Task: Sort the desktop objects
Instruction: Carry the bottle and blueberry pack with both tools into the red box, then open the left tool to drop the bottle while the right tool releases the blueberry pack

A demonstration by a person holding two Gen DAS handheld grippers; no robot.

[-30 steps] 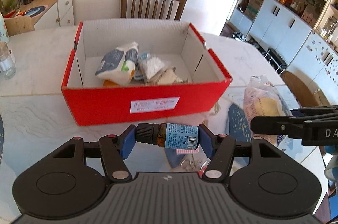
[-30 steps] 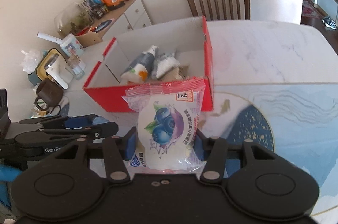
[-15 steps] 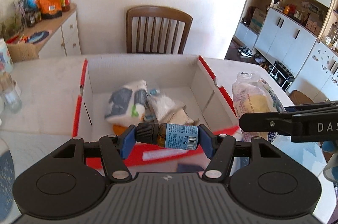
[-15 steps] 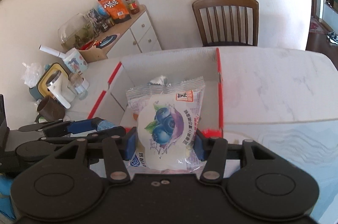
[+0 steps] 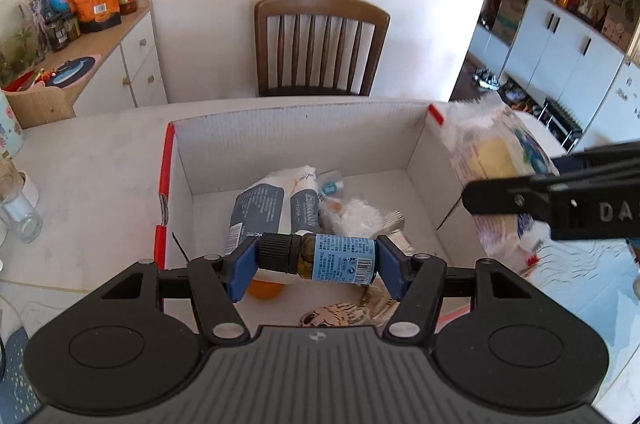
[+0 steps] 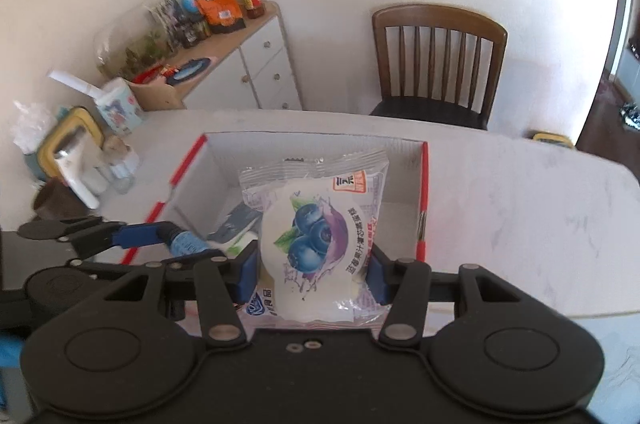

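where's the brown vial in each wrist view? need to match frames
Left wrist: vial lies sideways, bottom centre, clamped in the left claw over the box.
Right wrist: only its blue label end shows, lower left, at the left claw's tip, by the box's left wall.
Shared landmark: the wooden chair behind the table, top centre in the left view, upper right in the right view.
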